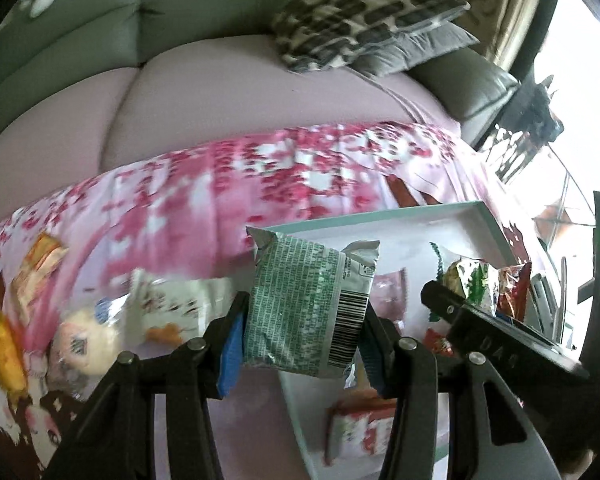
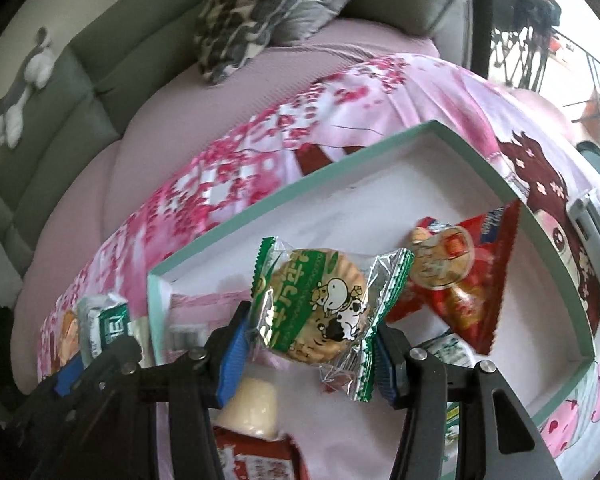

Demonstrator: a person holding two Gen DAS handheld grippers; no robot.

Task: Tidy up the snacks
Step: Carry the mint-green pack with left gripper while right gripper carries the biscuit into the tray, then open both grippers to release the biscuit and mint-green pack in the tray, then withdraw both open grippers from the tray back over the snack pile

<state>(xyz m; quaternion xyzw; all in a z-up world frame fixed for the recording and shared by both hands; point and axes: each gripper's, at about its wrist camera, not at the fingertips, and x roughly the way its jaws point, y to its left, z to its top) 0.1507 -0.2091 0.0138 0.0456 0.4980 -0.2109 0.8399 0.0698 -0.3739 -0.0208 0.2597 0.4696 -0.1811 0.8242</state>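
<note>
My left gripper (image 1: 300, 316) is shut on a green-printed snack packet (image 1: 308, 304) with a barcode, held above the left edge of the white box with a teal rim (image 1: 480, 205). My right gripper (image 2: 308, 338) is shut on a clear and green wrapped round cracker (image 2: 324, 308) with a cow picture, held over the box (image 2: 340, 168). A red snack bag (image 2: 472, 280) and a round cracker packet (image 2: 440, 260) lie inside the box. The right gripper also shows in the left wrist view (image 1: 460, 300), and the left one in the right wrist view (image 2: 96, 344).
Loose snacks lie on the pink flowered cloth (image 1: 220, 184) left of the box: a yellow packet (image 1: 4, 352), an orange one (image 1: 40, 260), a white one (image 1: 168, 300). A sofa with a patterned cushion (image 1: 360, 16) stands behind. A red and white packet (image 1: 356, 428) lies in the box.
</note>
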